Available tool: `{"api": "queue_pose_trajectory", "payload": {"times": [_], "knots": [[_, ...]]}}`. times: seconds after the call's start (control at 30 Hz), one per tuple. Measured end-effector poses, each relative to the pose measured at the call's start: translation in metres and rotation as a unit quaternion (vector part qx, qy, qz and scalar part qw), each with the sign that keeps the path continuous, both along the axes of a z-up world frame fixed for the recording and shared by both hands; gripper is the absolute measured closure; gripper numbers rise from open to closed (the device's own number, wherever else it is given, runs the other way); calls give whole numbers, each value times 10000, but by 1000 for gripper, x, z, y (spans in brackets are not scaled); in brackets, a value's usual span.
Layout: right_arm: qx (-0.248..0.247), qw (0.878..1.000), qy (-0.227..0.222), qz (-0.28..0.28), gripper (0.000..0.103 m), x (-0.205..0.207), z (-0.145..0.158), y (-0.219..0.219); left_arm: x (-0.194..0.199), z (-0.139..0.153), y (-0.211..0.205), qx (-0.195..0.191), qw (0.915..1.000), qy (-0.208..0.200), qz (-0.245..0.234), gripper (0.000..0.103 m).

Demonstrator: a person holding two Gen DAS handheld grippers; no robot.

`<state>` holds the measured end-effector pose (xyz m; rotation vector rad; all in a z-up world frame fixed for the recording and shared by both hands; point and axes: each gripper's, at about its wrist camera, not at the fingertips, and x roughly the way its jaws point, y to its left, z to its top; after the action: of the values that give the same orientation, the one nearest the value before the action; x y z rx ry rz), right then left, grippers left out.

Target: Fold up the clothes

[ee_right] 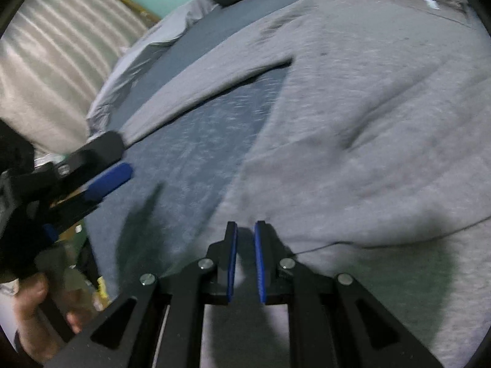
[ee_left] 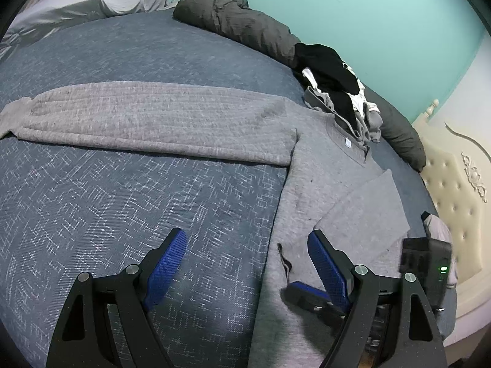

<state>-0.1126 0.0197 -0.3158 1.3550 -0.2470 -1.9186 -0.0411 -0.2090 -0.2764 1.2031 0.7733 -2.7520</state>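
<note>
Grey sweater (ee_left: pixel 334 184) lies flat on the bed (ee_left: pixel 122 202), on a blue patterned cover. One sleeve (ee_left: pixel 153 116) stretches out toward 9 o'clock in the left wrist view; the other sleeve (ee_left: pixel 368 205) is folded in over the body, toward 3 o'clock. Collar with white label sits at about 2 o'clock.

Left hand-held gripper (ee_left: pixel 245 260): jaws wide apart, nothing between them; one blue pad over the bare cover, the other over the sweater's edge.

Right hand-held gripper (ee_right: pixel 245 260): jaws narrow, a small gap between the blue pads, low over the sweater's body (whether cloth is pinched, cannot tell; the view is blurred).

Pile of black, white and grey clothes (ee_left: pixel 337 92) beside the collar at 1 o'clock. Dark grey quilt (ee_left: pixel 239 21) along the far edge at 12 o'clock. Cream padded headboard (ee_left: pixel 454 184) at 3 o'clock. A hand (ee_right: pixel 33 312) holds the left tool, seen at 8 o'clock in the right wrist view.
</note>
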Motion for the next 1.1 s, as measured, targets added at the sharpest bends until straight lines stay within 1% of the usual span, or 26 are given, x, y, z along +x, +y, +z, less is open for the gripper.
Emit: {"api": "queue_pose_trajectory", "payload": {"times": [0.07, 0.17, 0.3, 0.37, 0.5, 0.6, 0.67, 0.8, 0.87, 0.93, 1.1], "knots": [[-125, 9999, 36, -72, 93, 0, 6, 4, 0, 0, -1, 0, 10000, 1, 15, 19], [-399, 9985, 98, -350, 93, -2, 21, 32, 0, -2, -1, -18, 10000, -35, 23, 19], [-300, 9956, 424, -778, 92, -6, 37, 88, -1, -4, 1, -82, 9999, -81, 13, 18], [-273, 9933, 519, -993, 92, -8, 42, 121, -2, -6, 1, -92, 9999, -115, 25, 18], [-245, 9866, 640, -1481, 92, -6, 44, 170, -5, -6, -2, -17, 9997, -167, 161, 18], [-240, 9808, 691, -1810, 92, -3, 39, 200, -10, -5, -7, 138, 9993, -218, 261, 18], [-303, 9766, 637, -2029, 92, -3, 34, 218, -15, -2, -7, 11, 9993, -294, 219, 18], [-527, 9698, 534, -2319, 89, -1, 30, 246, -20, 8, -27, -168, 9985, -439, 294, 18], [-603, 9677, 501, -2394, 84, -1, 29, 253, -23, 13, -37, -257, 9978, -512, 333, 18], [-669, 9659, 480, -2454, 74, -2, 28, 259, -24, 18, -52, -334, 9970, -565, 404, 18], [-780, 9628, 390, -2556, 71, -2, 26, 268, -22, 27, -106, -414, 9930, -760, 798, 19]]}}
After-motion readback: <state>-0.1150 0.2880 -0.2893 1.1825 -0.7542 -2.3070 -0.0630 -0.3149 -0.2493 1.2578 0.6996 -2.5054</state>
